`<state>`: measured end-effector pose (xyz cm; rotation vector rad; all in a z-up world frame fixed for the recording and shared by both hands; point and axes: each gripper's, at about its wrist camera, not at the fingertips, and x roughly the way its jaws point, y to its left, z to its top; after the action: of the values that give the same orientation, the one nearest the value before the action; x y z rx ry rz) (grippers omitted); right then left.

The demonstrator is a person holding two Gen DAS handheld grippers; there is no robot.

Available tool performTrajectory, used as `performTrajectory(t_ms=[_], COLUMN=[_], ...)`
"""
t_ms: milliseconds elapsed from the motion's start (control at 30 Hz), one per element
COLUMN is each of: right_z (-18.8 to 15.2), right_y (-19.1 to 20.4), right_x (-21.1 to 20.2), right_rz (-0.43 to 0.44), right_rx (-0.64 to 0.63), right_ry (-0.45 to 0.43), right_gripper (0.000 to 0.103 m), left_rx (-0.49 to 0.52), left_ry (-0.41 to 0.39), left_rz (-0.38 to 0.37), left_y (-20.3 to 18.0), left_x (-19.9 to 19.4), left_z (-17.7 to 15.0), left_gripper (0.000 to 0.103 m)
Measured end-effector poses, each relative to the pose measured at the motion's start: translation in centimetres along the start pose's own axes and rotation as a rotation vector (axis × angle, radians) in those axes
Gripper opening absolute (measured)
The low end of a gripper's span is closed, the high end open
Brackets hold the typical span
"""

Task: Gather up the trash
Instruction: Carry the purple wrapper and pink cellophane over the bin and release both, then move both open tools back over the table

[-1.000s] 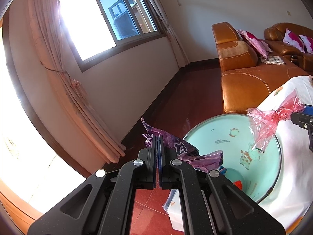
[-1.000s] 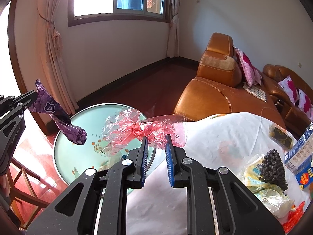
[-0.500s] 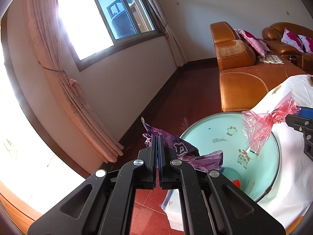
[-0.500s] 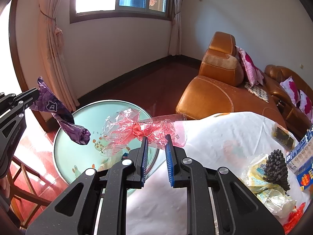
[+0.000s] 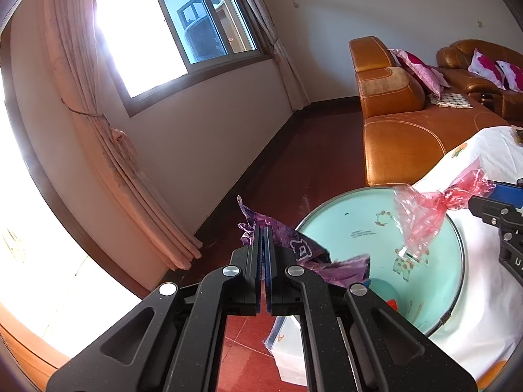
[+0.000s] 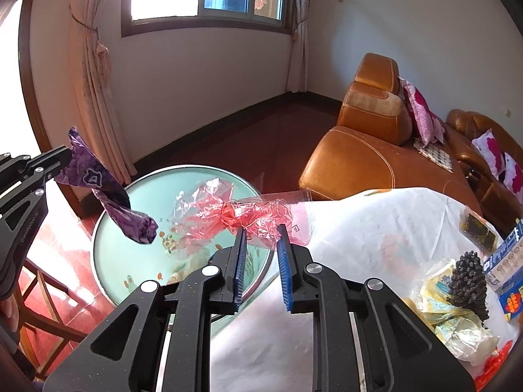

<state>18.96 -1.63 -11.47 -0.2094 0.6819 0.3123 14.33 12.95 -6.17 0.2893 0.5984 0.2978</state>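
Observation:
My left gripper (image 5: 264, 232) is shut on a crumpled purple wrapper (image 5: 304, 251), held in the air by the near rim of a round mint-green trash bin (image 5: 369, 202). In the right wrist view the purple wrapper (image 6: 108, 196) hangs over the bin (image 6: 130, 261) from the left gripper (image 6: 67, 156). My right gripper (image 6: 261, 232) is shut on a red-tinted clear plastic wrapper (image 6: 242, 215) whose loose end reaches over the bin. That red wrapper (image 5: 431, 205) also shows in the left wrist view, over the bin's right side.
A table under a white cloth (image 6: 376, 228) stands right of the bin, with more trash (image 6: 457, 310) and a blue box (image 6: 503, 261) at its right end. An orange leather sofa (image 6: 376, 153) stands behind. A white box (image 5: 287, 349) sits on the red floor.
Both grippers have shifted slightly toward the bin while keeping hold of their wrappers. The red wrapper now hangs further over the bin's opening.

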Motion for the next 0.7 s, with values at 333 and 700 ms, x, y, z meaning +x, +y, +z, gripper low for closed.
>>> performTrajectory(t_ms=[333,700], right_z=[-0.12,-0.01], right_y=[-0.38,-0.27], right_x=[-0.28,-0.38], right_rz=[0.012,0.009], right_rx=[0.019,0.024], right_ry=[-0.017,-0.018], right_gripper=[0.048,0.048], left_rx=[0.000,-0.005], left_ry=[-0.014,-0.007], left_rz=[0.000,0.009], left_y=[-0.38,-0.12], left_x=[-0.33,-0.43], left_z=[-0.18,-0.16], left_gripper=[0.036,0.038])
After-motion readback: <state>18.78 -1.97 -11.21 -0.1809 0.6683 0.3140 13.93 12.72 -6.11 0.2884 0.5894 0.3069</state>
